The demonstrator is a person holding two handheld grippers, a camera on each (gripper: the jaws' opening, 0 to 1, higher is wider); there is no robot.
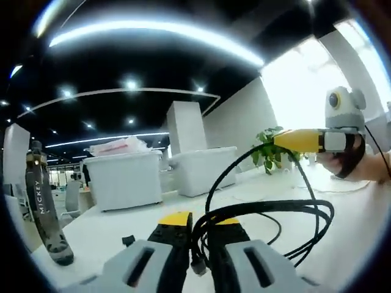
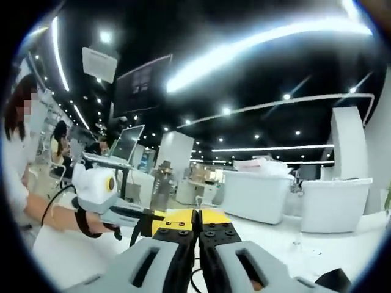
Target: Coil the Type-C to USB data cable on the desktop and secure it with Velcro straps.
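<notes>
The black data cable (image 1: pixel 275 210) is coiled in several loops above the white desktop (image 1: pixel 110 226). My left gripper (image 1: pixel 201 220) is shut on the bundled side of the coil, and a connector end (image 1: pixel 197 267) hangs between its grey jaws. One strand rises to my right gripper (image 1: pixel 278 141), which comes in from the right, held by a hand, and is shut on that strand. In the right gripper view my right gripper (image 2: pixel 195 215) shows its yellow tips pressed together. My left gripper (image 2: pixel 149 218) is at the lower left there, with black cable (image 2: pixel 137 231) at its tip.
Two white lidded bins (image 1: pixel 125 177) (image 1: pixel 201 168) stand at the back of the desktop. A dark bottle (image 1: pixel 46 210) is at the left and a potted plant (image 1: pixel 269 149) at the right. A small black piece (image 1: pixel 127 240) lies near my left jaw. A person (image 2: pixel 18 152) stands at the left.
</notes>
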